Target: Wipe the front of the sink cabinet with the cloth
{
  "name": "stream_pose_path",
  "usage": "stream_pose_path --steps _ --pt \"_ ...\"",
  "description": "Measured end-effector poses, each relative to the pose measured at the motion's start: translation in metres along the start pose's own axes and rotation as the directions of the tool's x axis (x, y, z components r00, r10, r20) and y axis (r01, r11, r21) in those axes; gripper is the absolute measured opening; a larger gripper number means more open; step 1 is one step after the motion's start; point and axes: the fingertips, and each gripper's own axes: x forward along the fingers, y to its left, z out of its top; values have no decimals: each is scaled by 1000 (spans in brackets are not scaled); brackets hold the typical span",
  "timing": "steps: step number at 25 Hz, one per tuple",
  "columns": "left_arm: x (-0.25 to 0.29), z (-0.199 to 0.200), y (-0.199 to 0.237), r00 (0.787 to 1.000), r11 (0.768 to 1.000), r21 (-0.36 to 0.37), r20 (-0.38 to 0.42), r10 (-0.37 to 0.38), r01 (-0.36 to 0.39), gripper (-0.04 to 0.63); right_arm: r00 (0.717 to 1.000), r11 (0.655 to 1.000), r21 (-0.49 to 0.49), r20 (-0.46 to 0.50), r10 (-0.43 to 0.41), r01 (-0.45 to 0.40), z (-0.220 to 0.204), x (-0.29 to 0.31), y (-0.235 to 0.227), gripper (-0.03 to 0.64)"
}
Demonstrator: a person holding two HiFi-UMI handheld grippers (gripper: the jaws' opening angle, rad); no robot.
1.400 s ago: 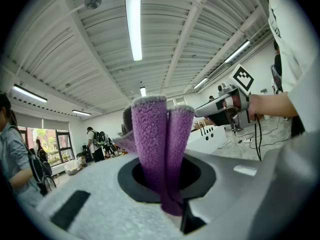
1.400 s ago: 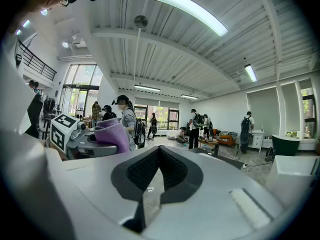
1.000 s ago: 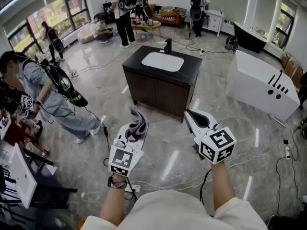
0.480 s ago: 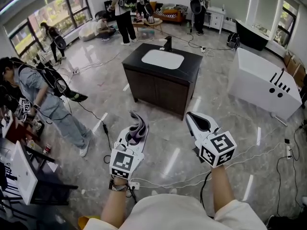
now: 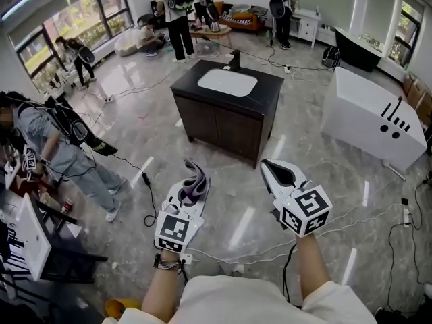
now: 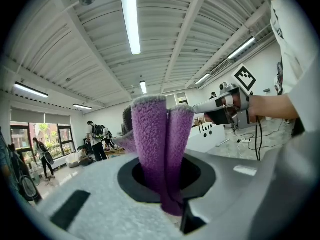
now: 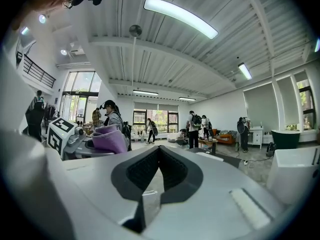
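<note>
Your left gripper [image 5: 190,190] is clamping the soft, limp cloth [image 5: 196,175] at its fold, while your right gripper [image 5: 271,169] is hanging closed, empty.

Cabinet [image 5: 226,123] centre, ahead; sink [image 5: 227,82] in its top. Tub [image 5: 368,117] right of cabinet. Cloth [image 5: 196,169] in left gripper [image 5: 192,183], left of right gripper [image 5: 271,170]; both before cabinet, well apart.
</note>
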Motion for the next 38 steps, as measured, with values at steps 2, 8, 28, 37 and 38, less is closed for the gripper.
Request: stream_pose_path --steps 2,8,28,37,38 --pt "4 1 -3 1000 1000 3 -5 -7 7 46 1000 1000 4 6 7 -7 2 -2 -2 5" --pt "24 4 -3 1000 1000 2 4 -16 16 46 1000 1000 15 5 -10 10 -2 0 -26 5" --pt "162 -30 200 999 1000 2 43 -29 29 46 997 998 20 49 -57 56 25 218 -113 5" --pt "222 -34 307 997 999 -7 66 -41 41 46 996 996 16 41 -85 84 44 329 -142 5" --pt "227 -37 317 997 999 -10 66 -41 42 46 996 996 13 39 -86 85 45 339 -143 5"
